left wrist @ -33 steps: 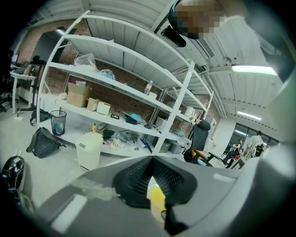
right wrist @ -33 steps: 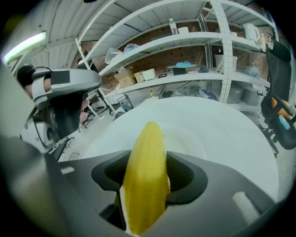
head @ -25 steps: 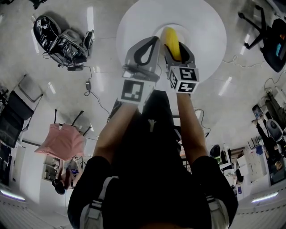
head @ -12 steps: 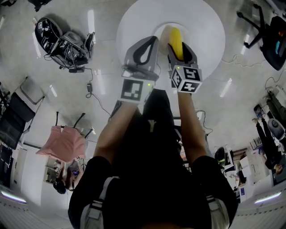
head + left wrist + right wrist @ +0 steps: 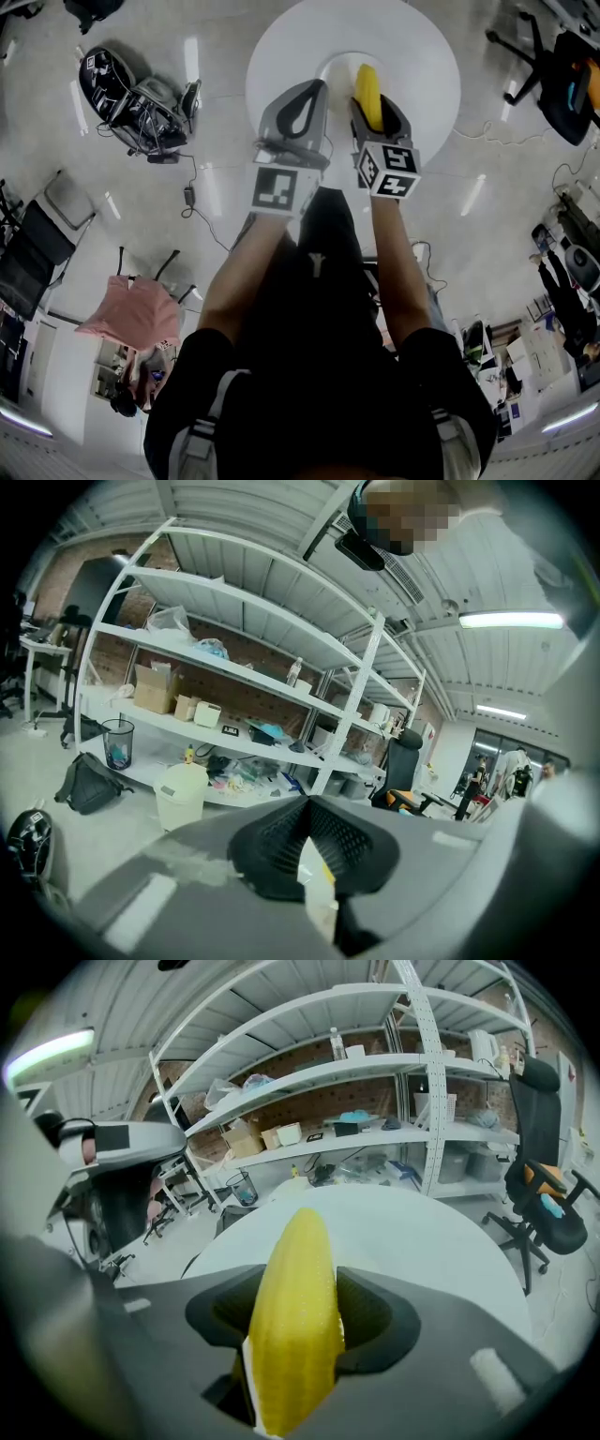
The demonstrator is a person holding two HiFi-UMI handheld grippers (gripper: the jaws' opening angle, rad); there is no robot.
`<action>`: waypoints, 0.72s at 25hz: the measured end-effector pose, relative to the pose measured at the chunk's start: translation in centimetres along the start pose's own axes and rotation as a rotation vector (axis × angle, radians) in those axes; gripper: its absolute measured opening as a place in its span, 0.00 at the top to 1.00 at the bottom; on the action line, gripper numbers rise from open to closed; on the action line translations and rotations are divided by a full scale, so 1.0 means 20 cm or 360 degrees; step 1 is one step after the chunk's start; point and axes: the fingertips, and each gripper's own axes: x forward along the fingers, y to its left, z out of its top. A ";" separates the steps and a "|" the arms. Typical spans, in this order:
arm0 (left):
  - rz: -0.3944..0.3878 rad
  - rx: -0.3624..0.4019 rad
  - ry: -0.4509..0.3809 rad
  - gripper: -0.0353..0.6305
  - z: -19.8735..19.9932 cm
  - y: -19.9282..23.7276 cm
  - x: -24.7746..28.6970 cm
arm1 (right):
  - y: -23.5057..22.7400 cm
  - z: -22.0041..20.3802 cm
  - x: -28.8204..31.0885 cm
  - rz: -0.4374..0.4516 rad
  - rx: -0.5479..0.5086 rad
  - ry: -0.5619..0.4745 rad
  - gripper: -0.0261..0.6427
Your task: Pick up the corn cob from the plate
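Corn cob (image 5: 295, 1316), tapered, yellow, finely pebbled: we are clamping it between dark meshed pads (image 5: 375, 1321) of the right gripper (image 5: 373, 108), straighter than a second ago, left gripper (image 5: 305, 832) closed empty.

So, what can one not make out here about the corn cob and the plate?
- Whether the corn cob clears the plate: in the head view the right gripper covers where they would meet.
- The plate in the right gripper view: hidden behind the cob and jaws.
- The boxes on the shelves, right gripper view: too small to name.
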 end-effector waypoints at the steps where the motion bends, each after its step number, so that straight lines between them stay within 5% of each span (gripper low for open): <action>1: -0.0002 0.0002 -0.0008 0.95 0.01 -0.01 -0.01 | 0.00 0.01 -0.01 -0.0002 -0.0002 -0.0006 0.60; 18: -0.0071 0.0084 -0.0111 0.95 0.27 -0.11 -0.17 | 0.13 0.20 -0.27 -0.0052 -0.0034 -0.0161 0.60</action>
